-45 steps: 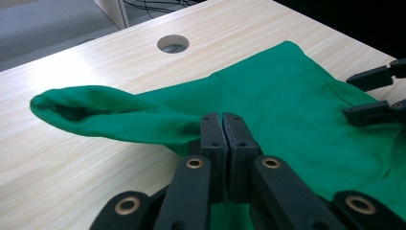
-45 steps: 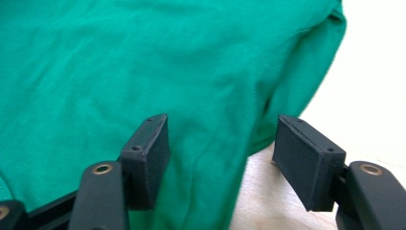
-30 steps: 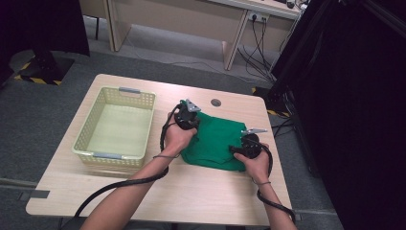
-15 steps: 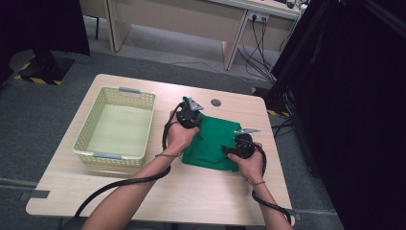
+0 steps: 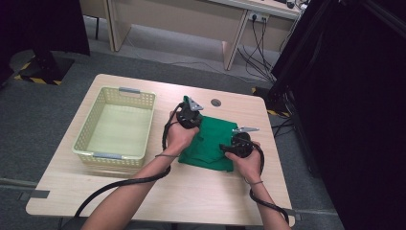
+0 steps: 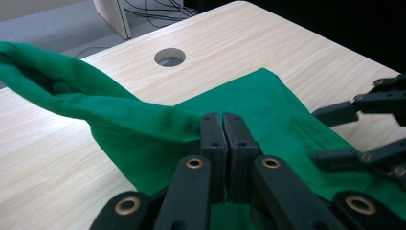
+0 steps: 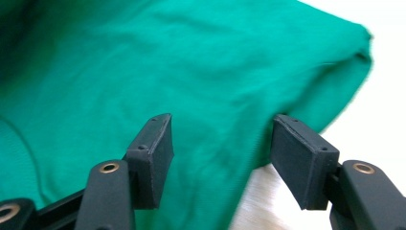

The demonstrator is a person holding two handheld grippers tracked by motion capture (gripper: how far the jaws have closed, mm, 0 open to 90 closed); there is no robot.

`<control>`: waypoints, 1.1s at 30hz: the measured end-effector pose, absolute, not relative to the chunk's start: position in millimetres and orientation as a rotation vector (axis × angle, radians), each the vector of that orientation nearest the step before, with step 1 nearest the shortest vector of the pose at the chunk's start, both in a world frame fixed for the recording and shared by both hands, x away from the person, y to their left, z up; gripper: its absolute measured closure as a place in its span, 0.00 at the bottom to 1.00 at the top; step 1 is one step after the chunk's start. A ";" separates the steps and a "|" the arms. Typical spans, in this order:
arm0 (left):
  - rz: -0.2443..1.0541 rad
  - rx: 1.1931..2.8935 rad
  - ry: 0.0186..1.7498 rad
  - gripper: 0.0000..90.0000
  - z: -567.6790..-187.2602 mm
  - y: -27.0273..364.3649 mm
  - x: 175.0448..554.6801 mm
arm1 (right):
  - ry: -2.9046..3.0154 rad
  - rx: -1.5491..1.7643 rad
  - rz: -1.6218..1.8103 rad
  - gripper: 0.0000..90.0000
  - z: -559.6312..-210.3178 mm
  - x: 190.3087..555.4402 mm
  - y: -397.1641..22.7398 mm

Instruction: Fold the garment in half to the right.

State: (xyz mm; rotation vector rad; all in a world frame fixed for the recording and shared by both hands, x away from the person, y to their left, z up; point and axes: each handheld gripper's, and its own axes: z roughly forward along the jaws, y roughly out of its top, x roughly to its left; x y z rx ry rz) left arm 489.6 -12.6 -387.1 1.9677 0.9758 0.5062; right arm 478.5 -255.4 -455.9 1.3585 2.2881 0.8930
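Observation:
A green cloth (image 5: 210, 139) lies folded on the right half of the wooden table (image 5: 143, 191). My left gripper (image 5: 188, 115) is at the cloth's far left corner. In the left gripper view it (image 6: 222, 120) is shut on a pinched fold of the cloth (image 6: 268, 105), and a band of fabric rises to the upper left. My right gripper (image 5: 238, 143) hovers at the cloth's near right edge. Seen from its own camera, the right gripper (image 7: 220, 139) stands open just above the cloth (image 7: 191, 57), with the cloth's edge under its right jaw. Its open jaws also appear at the right of the left gripper view.
A pale yellow plastic basket (image 5: 129, 90) stands empty on the left half of the table. A round cable hole (image 5: 216, 102) sits in the tabletop just beyond the cloth. Black cables trail from both grippers toward the table's front edge.
My right gripper has slid a little left, inward over the cloth's right side. The left gripper has stayed where it was, still holding the fold.

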 end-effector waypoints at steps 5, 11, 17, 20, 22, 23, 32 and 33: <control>0.501 1.967 0.971 0.98 -388.0 -15.1 488.7 | 2.294 1.364 0.860 0.47 -457.2 478.2 -260.4; 0.497 1.974 0.961 0.98 -387.9 -17.2 487.6 | 2.328 1.329 0.846 0.48 -462.7 476.8 -253.2; 0.496 1.972 0.957 0.98 -387.8 -19.3 486.8 | 2.341 1.308 0.859 0.48 -463.3 477.2 -245.3; 0.495 1.971 0.953 0.98 -387.8 -20.9 486.3 | 2.347 1.297 0.868 0.48 -463.8 477.2 -241.1; 0.493 1.977 0.951 0.98 -387.9 -21.0 486.4 | 2.349 1.296 0.872 0.48 -464.0 476.8 -238.2; 0.494 1.977 0.952 0.98 -387.9 -21.0 486.4 | 2.350 1.295 0.873 0.48 -464.1 476.6 -236.9; 0.498 1.974 0.952 0.98 -386.8 -21.3 486.4 | 2.372 1.253 0.892 0.48 -465.2 477.1 -226.8; 0.499 1.972 0.952 0.98 -387.1 -21.5 486.5 | 2.380 1.238 0.894 0.48 -465.2 477.1 -225.5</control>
